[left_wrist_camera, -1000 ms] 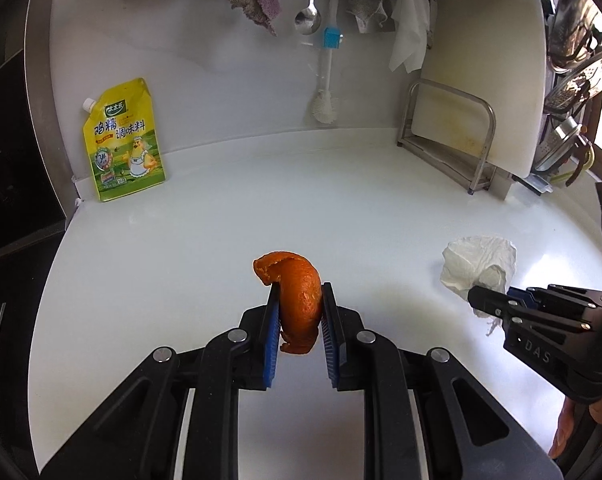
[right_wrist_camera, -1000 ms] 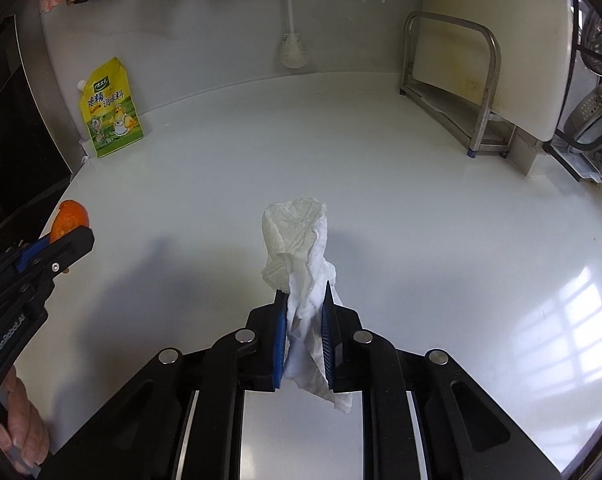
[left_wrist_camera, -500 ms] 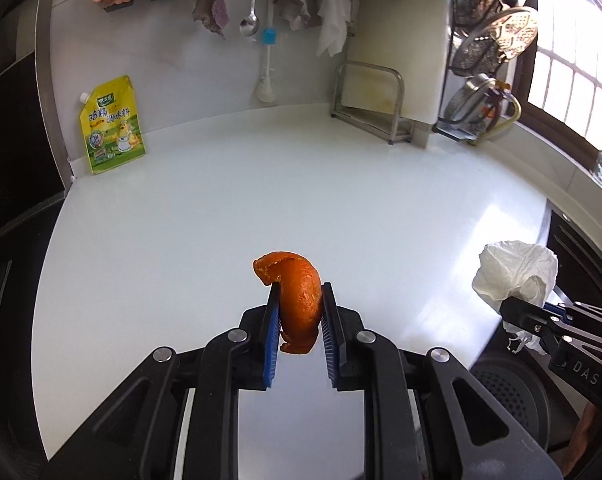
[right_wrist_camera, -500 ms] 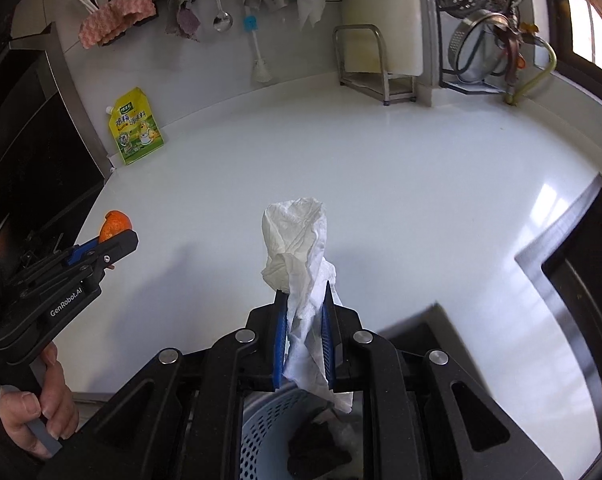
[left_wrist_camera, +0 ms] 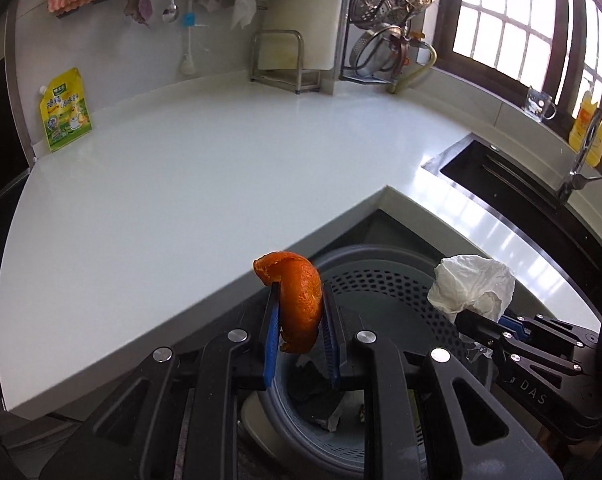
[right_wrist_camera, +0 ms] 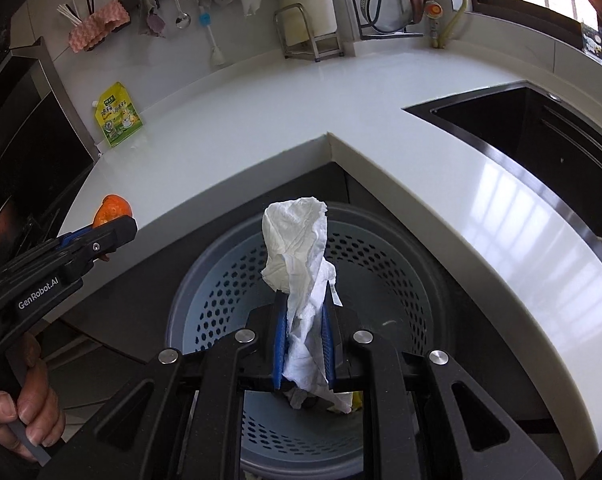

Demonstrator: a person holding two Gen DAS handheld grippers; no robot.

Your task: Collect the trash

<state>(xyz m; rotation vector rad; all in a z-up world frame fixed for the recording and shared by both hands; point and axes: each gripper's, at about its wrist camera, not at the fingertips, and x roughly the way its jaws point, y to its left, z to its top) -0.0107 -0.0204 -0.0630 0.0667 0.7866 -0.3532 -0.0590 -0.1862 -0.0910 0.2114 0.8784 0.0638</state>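
My left gripper (left_wrist_camera: 300, 312) is shut on an orange peel (left_wrist_camera: 297, 296) and holds it above the near rim of a grey perforated trash basket (left_wrist_camera: 381, 280). My right gripper (right_wrist_camera: 304, 320) is shut on a crumpled white tissue (right_wrist_camera: 297, 248) and holds it over the middle of the same basket (right_wrist_camera: 381, 264). In the left wrist view the tissue (left_wrist_camera: 473, 286) and right gripper (left_wrist_camera: 485, 330) show at the right. In the right wrist view the peel (right_wrist_camera: 111, 208) and left gripper (right_wrist_camera: 105, 236) show at the left. Some trash lies in the basket bottom.
The basket stands on the floor in the inner corner of a white L-shaped counter (left_wrist_camera: 181, 184). A yellow seasoning pouch (left_wrist_camera: 64, 110) leans on the back wall. A black sink (right_wrist_camera: 541, 132) is at the right. A metal rack (left_wrist_camera: 285, 60) stands at the back.
Both grippers have pulled back off the counter and lowered, so they now hang over the trash basket. Each still holds its item.
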